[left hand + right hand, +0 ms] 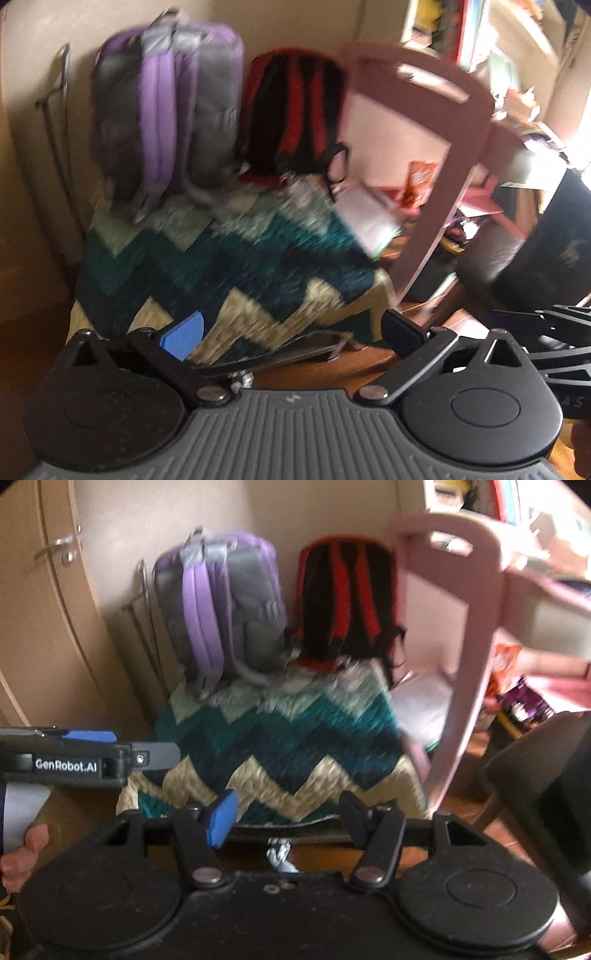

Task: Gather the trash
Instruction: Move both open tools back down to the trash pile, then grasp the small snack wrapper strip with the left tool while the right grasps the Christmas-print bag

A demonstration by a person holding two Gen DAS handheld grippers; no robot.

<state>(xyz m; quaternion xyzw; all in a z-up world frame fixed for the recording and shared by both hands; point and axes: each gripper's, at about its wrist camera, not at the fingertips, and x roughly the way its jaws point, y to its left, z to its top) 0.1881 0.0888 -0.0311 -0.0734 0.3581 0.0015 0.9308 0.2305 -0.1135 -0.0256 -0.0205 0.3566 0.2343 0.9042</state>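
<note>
Both views are blurred by motion. A crumpled silvery scrap [281,857] lies on the wood floor just in front of my right gripper [291,818], which is open and empty; the scrap also shows in the left wrist view [242,379]. My left gripper [295,334] is open and empty above the rug edge. An orange snack wrapper [419,182] and a purple wrapper [524,701] lie under the pink table [443,155]. A black bin [546,240] stands at the right.
A zigzag teal and cream rug [280,753] covers the floor ahead. A purple-grey backpack [221,616] and a red-black backpack [347,598] lean on the wall. A white paper [365,218] lies by the table leg. A wardrobe [44,627] is at the left.
</note>
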